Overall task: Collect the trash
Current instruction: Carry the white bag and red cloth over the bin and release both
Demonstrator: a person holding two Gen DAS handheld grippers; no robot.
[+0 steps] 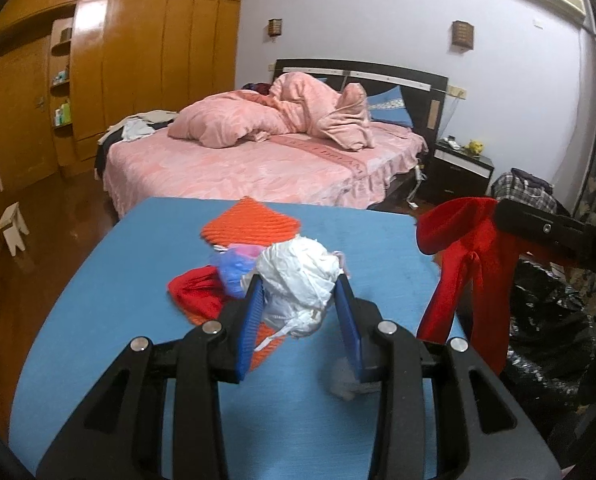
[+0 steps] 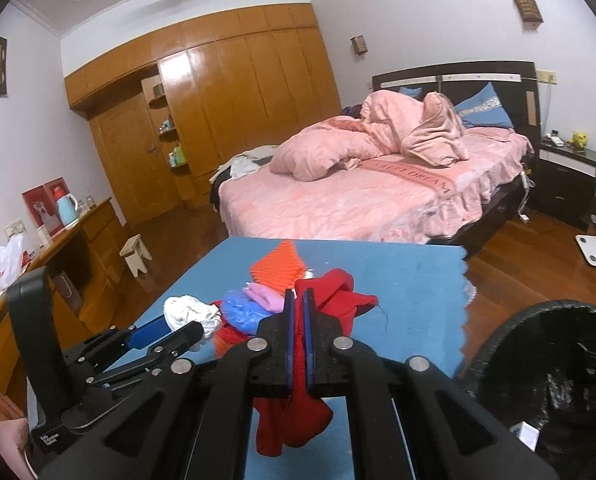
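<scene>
Left wrist view shows our left gripper [image 1: 299, 312] partly closed on a crumpled white wad [image 1: 298, 280], the blue pads [image 1: 250, 320] pressing it from both sides, with loose strips hanging below the fingertips. Just beneath and ahead of the tips lies the rest of the pile on the blue table [image 1: 118, 320]: a red scrap [image 1: 196, 292], a blue plastic bag [image 1: 234, 270], then an orange knitted mat [image 1: 250, 222] further out. To the right of this gripper we see the red cloth [image 1: 463, 248] dangling from our right gripper, and beyond it the black bin bag [image 1: 545, 320].

From the right wrist, our right gripper [image 2: 299, 320] is pinched fully closed on that red cloth [image 2: 294, 412], which droops below the jaws and bunches above the tips. The lined bin [image 2: 537, 360] sits low to the right of the tool, past the table edge.

We judge several risks. The wad is soft and held only at its sides, so a quick swing could let it slip out short of the bin. Its trailing strips could snag the pile beneath and drag pieces along. The long red cloth may catch the table edge or drape over the bin rim instead of dropping in. With both tools close together, they could also collide on the way right
</scene>
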